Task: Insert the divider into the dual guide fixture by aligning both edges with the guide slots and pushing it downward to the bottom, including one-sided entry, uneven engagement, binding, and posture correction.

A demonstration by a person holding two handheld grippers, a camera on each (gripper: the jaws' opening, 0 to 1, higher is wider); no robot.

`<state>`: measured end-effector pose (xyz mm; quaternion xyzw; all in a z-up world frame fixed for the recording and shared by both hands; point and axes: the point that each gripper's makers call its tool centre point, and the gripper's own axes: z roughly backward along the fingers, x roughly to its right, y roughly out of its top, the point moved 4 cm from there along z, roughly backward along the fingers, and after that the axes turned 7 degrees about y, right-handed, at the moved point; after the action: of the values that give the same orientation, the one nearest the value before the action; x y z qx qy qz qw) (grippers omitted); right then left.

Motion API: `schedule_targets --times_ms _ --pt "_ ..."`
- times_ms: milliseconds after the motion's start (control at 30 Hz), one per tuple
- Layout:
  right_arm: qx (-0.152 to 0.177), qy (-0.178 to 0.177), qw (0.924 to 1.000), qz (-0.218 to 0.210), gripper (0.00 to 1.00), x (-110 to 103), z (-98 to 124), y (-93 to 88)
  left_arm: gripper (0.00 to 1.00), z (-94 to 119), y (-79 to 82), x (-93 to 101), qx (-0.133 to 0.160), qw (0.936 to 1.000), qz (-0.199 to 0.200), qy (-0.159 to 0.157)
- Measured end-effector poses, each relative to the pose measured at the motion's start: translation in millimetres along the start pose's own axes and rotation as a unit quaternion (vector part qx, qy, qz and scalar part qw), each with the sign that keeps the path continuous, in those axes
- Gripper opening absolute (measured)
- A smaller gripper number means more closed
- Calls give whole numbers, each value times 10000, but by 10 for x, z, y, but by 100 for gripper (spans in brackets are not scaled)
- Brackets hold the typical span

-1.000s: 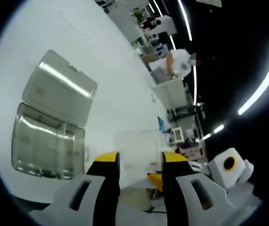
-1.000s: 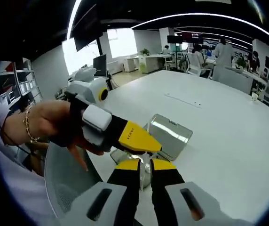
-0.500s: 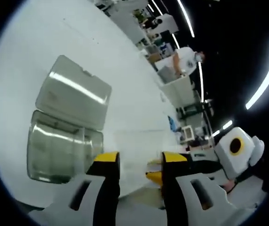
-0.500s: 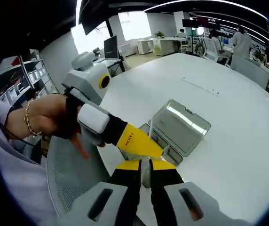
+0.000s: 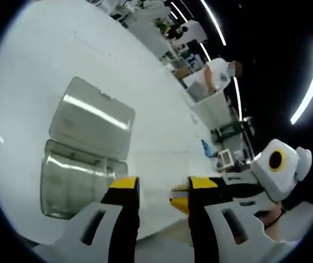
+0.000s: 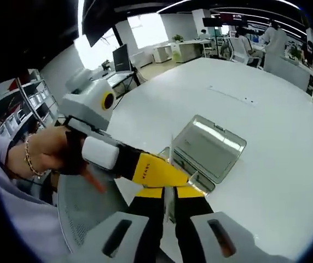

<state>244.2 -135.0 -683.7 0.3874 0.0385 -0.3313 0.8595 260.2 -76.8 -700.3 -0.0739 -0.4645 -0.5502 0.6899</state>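
Note:
A clear plastic box (image 5: 77, 186), the guide fixture, stands on the white table (image 5: 41, 60) with its hinged lid (image 5: 93, 118) laid open behind it. My left gripper (image 5: 159, 183) hovers open near the table's edge, beside the box, with nothing between its jaws. The right gripper's yellow tip (image 5: 179, 198) reaches in from the right, close to it. In the right gripper view my right gripper (image 6: 169, 192) is shut on a thin clear divider (image 6: 171, 159), seen edge-on and upright. The box (image 6: 192, 167) and lid (image 6: 210, 145) lie just beyond it. The left gripper (image 6: 191, 179) crosses in front from the left.
A hand with a bracelet (image 6: 36, 159) holds the left gripper. A grey mesh chair (image 6: 85, 211) sits below the table's edge. Desks and monitors (image 6: 173, 52) fill the far room. A person in white (image 5: 218, 74) stands beyond the table (image 6: 266, 164).
Both views have shifted with the hands. The box sits a little closer and lower in the right gripper view. The right gripper still holds the divider; the left stays open.

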Motion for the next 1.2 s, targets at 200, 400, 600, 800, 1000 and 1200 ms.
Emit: schedule_targets --times_ms 200,400,600,800,1000,1200 --pt "-137 65 9999 -74 0 4 -15 -11 32 -2 -11 -25 28 10000 3 74" --pt "-137 143 9998 25 0 -32 -9 14 32 45 -2 -27 127 9999 52 89" --pt "-75 137 9998 123 0 -124 -11 69 34 146 39 -43 271 9996 -39 8" --pt "-42 41 9999 91 0 -225 -38 72 38 244 132 -80 375 9992 -103 -88" --pt "63 -127 9999 -53 0 -310 -66 114 39 385 237 -165 397 9983 -369 -191" --pt "26 -297 9994 -161 0 -382 -153 140 40 572 344 -328 536 9966 -584 -216"
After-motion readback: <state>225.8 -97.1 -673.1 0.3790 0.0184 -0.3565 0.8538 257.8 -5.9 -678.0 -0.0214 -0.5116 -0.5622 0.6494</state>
